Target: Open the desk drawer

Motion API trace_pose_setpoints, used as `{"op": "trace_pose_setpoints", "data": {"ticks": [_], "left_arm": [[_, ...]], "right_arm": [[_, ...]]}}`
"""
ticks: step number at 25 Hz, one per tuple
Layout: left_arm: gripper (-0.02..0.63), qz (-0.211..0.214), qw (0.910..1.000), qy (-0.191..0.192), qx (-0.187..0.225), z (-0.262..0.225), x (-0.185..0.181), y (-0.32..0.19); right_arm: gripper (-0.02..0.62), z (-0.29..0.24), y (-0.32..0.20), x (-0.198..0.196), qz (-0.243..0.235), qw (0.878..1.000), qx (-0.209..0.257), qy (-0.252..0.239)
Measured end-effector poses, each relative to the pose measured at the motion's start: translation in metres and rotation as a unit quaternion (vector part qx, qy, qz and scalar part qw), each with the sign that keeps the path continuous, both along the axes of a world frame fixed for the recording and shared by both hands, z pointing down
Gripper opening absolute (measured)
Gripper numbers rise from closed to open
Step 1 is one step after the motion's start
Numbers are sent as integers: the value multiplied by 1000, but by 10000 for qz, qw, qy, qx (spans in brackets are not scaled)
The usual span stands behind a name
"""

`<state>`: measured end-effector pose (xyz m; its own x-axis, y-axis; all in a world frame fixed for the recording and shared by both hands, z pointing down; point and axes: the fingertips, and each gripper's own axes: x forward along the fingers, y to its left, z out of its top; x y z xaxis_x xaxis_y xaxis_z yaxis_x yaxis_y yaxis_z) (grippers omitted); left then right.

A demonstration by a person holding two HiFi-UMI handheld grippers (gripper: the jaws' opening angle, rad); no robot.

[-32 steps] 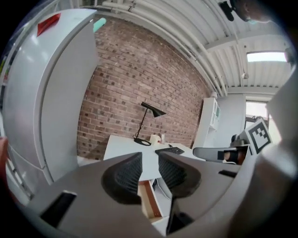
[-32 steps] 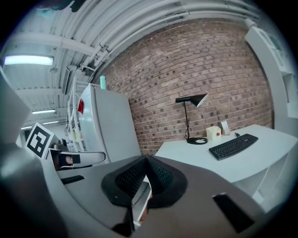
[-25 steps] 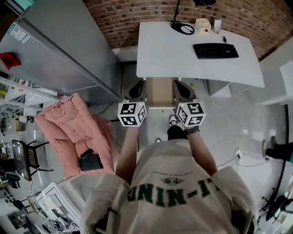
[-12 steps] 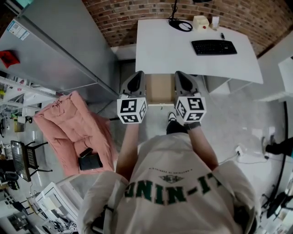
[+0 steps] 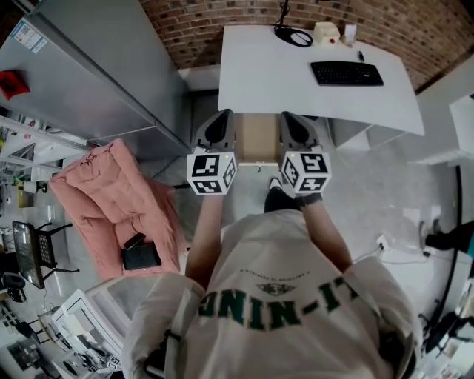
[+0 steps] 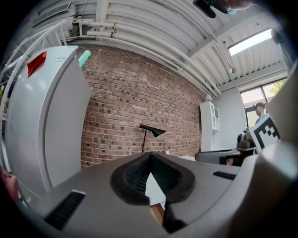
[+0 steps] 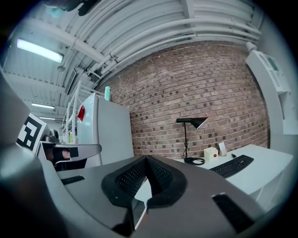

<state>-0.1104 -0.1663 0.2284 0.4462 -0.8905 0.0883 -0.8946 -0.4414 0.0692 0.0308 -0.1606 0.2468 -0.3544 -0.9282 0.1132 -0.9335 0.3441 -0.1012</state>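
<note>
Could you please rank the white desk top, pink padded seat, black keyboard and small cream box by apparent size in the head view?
white desk top
pink padded seat
black keyboard
small cream box
The floor-level seat is farther away, so its rank is unsure.

A red brick wall [image 5: 215,18] runs across twelve o'clock in the head view. A tall grey cabinet [image 5: 96,74] stands at ten o'clock and a pink armchair [image 5: 104,189] at eight. Pale glossy floor [image 5: 370,189] spreads at three. Overhead are white pipes [image 6: 102,33] and a strip light [image 6: 251,42], with a window [image 6: 271,89] at three.
</note>
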Motion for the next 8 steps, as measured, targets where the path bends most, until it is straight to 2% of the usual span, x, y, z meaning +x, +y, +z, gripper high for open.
{"op": "trace_pose_setpoints", "data": {"ticks": [8], "left_arm": [[2,-53,10000,-56,21,-2,-6,-7]], "right_arm": [[2,0,-9,-7,-30,10000,-8,-23]]}}
